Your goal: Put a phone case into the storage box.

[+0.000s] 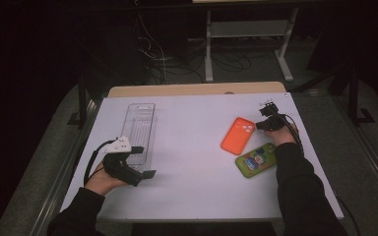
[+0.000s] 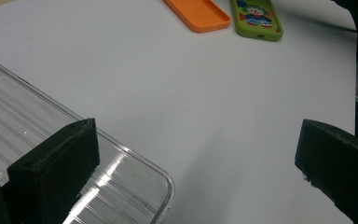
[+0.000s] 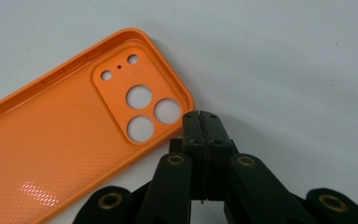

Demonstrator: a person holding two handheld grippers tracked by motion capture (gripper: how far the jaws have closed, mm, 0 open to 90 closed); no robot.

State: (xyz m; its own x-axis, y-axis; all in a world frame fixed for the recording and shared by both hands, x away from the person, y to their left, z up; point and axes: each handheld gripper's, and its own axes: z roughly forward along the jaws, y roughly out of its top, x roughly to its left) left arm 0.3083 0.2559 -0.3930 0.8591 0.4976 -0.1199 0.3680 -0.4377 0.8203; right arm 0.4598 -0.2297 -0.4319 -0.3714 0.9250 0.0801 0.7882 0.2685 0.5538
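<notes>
An orange phone case (image 1: pixel 237 135) lies hollow side up on the white table, its camera holes toward the far end (image 3: pixel 140 98). Beside it lies a green phone case (image 1: pixel 256 160) with a cartoon print. My right gripper (image 1: pixel 262 126) is shut with nothing between its jaws; its tip (image 3: pixel 200 119) sits right at the case's camera corner, just outside the rim. A clear plastic tray (image 1: pixel 140 130) lies at the left. My left gripper (image 1: pixel 144 161) is open at the tray's near end, one jaw over the tray corner (image 2: pixel 121 186), the other over bare table.
The white table top (image 1: pixel 192 187) has open room between the tray and the two cases. Both cases also lie far off in the left gripper view: orange case (image 2: pixel 198 14), green case (image 2: pixel 256 18). Beyond the table's far edge are desk legs and cables on a dark floor.
</notes>
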